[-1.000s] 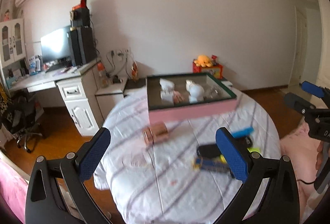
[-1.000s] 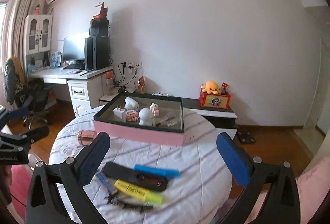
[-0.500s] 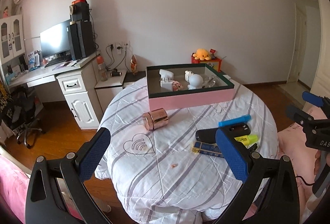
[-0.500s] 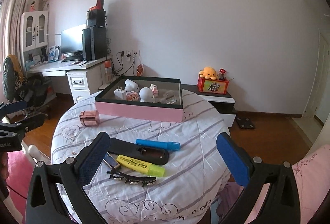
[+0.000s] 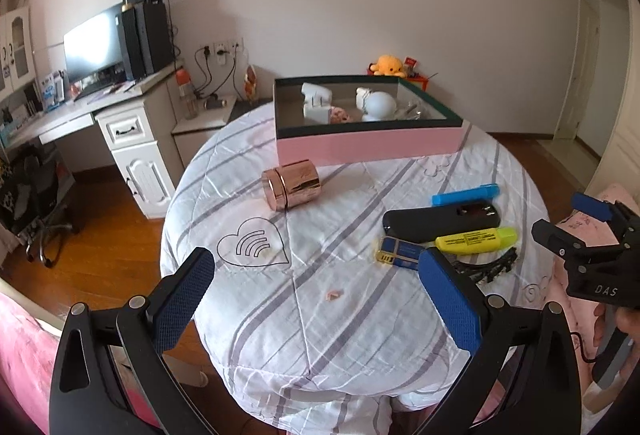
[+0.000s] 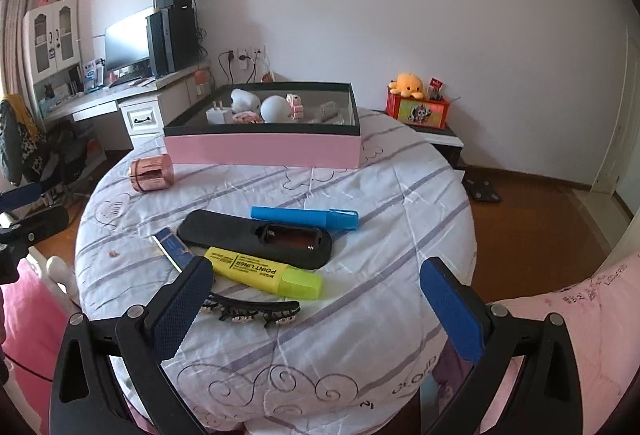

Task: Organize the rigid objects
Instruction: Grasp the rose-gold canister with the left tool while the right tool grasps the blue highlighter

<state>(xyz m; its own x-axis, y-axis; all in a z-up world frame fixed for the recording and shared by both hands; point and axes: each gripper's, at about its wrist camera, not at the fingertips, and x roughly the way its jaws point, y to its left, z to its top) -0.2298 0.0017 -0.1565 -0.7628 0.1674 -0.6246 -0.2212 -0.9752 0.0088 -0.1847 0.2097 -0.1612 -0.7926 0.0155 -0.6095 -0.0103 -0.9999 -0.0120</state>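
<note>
Both tools gape wide and empty over the bench (image 6: 360, 319) as the yellow marker (image 6: 262, 271) lies just ahead of the right tool (image 6: 316, 309), long axis crosswise to its fingers, nearer it than the left tool (image 5: 316, 297).

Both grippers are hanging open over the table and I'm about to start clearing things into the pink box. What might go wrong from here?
The yellow highlighter, black remote, blue marker and hair clip lie tightly clustered, so closing the right gripper on one may drag its neighbours. The rose-gold tin lies on its side and could roll when nudged. The pink box already holds several items, limiting drop space.
</note>
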